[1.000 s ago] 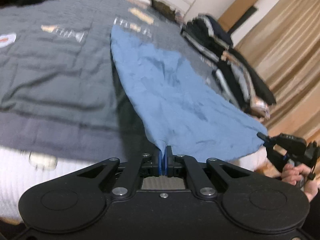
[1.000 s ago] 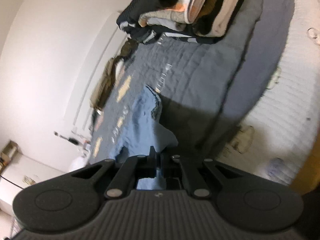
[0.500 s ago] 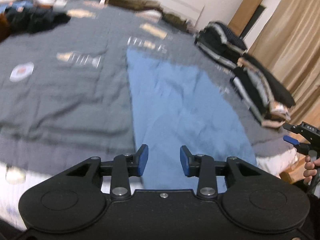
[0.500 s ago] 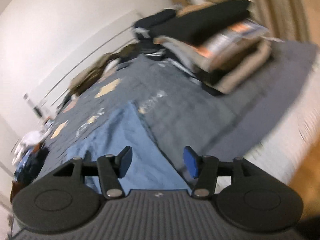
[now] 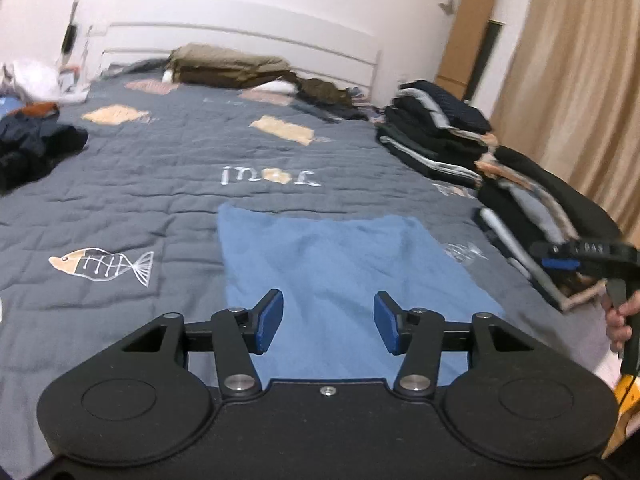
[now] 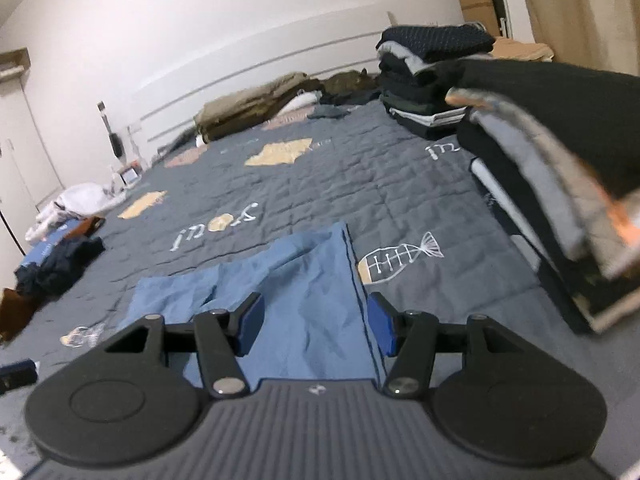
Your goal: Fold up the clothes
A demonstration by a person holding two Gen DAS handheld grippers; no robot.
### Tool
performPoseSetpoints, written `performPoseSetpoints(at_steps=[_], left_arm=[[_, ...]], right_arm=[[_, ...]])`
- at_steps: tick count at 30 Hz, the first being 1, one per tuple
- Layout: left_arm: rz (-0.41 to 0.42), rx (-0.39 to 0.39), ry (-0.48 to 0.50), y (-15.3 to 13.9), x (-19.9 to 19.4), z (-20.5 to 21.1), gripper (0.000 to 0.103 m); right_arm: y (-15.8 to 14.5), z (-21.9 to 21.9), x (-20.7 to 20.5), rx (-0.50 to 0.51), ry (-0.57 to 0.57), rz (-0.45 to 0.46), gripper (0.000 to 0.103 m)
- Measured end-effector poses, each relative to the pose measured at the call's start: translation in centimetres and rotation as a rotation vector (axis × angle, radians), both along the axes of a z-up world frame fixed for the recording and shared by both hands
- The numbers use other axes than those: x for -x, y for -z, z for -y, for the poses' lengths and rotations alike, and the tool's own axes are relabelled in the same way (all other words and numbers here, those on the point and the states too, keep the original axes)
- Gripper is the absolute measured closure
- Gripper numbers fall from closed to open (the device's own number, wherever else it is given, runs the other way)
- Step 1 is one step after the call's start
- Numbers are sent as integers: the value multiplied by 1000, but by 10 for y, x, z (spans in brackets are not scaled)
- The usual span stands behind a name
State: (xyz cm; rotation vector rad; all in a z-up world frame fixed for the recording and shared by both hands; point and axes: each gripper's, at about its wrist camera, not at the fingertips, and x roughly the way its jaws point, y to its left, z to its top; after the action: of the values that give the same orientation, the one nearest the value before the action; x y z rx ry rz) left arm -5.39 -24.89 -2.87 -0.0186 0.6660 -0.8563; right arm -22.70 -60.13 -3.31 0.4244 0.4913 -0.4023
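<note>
Blue-padded fingers (image 5: pixel 269 322) of the left gripper (image 5: pixel 328 322) are spreading apart with nothing clamped, the right gripper (image 6: pixel 316 330) likewise gapes empty, both poised above the near edge of the blue garment (image 5: pixel 340 264) lying flat on the grey quilt (image 5: pixel 160 168), beside stacked folded clothes (image 5: pixel 440 140).
</note>
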Motion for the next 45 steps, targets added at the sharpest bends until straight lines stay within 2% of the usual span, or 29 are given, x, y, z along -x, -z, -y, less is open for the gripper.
performPoseSetpoints(at_steps=[6, 11, 16, 19, 26, 28, 29, 30, 31, 35, 40, 43, 45], left_arm=[[-73, 26, -68, 17, -85, 12, 53], [-91, 11, -58, 32, -138, 38, 53], [-109, -31, -45, 53, -172, 61, 52], [-110, -41, -53, 65, -186, 71, 47], [-78, -103, -12, 91, -199, 94, 45], [-70, -114, 9, 99, -200, 99, 62], [-72, -97, -1, 98, -203, 96, 86], [-76, -70, -20, 97, -206, 91, 97], [-81, -43, -39, 95, -210, 86, 99], [-96, 55, -117, 85, -223, 65, 99], [-121, 20, -90, 85, -223, 69, 99], [-133, 28, -86, 83, -223, 70, 89], [-124, 24, -78, 83, -222, 71, 76]], right_arm=[[29, 36, -53, -65, -53, -59, 47], [40, 50, -86, -92, -93, -62, 47], [36, 54, -99, -130, -123, -11, 47], [34, 53, -104, -151, -125, 12, 47], [39, 45, -117, -119, -146, 7, 47], [42, 47, -120, -130, -132, 1, 47], [44, 48, -121, -136, -123, -2, 47], [45, 48, -122, -137, -118, -2, 47], [46, 49, -124, -136, -114, -1, 47], [50, 50, -130, -134, -98, 3, 47], [52, 55, -139, -103, -92, 1, 47], [51, 65, -146, -89, -73, -9, 47], [53, 72, -150, -97, -55, -16, 47]])
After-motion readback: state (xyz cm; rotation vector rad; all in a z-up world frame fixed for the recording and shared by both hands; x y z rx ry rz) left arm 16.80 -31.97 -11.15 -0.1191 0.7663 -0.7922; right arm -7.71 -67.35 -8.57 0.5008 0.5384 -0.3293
